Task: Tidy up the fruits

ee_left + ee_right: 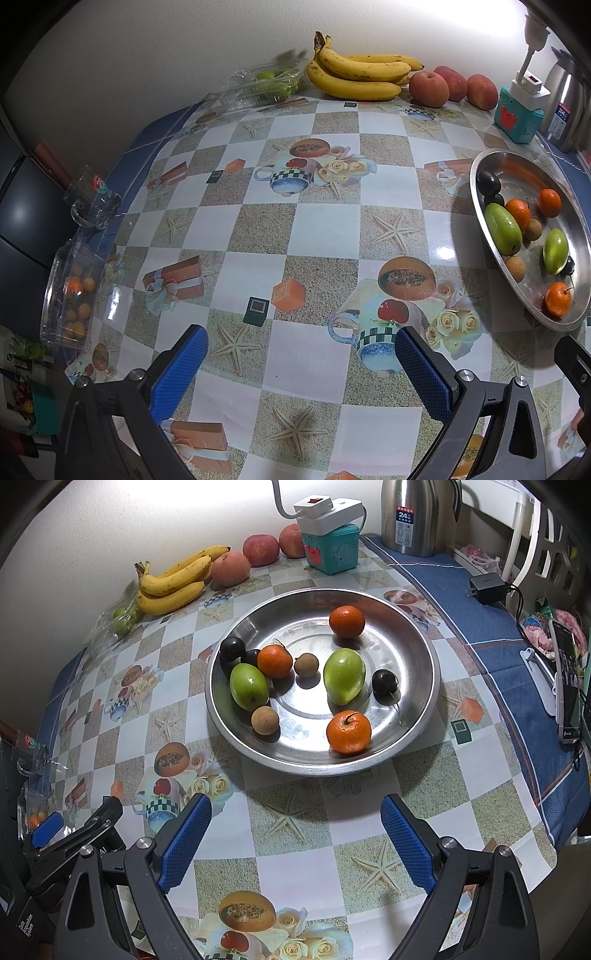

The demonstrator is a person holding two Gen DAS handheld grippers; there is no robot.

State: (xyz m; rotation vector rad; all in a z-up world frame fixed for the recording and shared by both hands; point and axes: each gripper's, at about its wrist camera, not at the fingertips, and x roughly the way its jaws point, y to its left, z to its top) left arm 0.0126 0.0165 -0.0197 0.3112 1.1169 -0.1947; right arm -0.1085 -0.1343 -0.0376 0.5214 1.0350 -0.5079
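Observation:
A steel bowl [314,627] stands on the patterned tablecloth just ahead of my right gripper [297,801], which is open with nothing between its blue pads. The bowl holds three oranges [348,732], two green fruits [344,675], two small brown fruits [265,720] and three dark plums [385,682]. My left gripper [301,332] is also open and empty, over bare cloth to the left of the bowl [491,162]. Bananas [358,74] and three apples [428,88] lie along the back wall. Beside the bananas, a clear clamshell [266,86] contains green fruits.
A clear box of small orange fruits [72,295] and a glass mug [92,199] sit at the table's left edge. A teal box with a power strip on top [332,546], a steel kettle [413,517], a charger [487,587] and a phone on a stand [569,686] crowd the back right.

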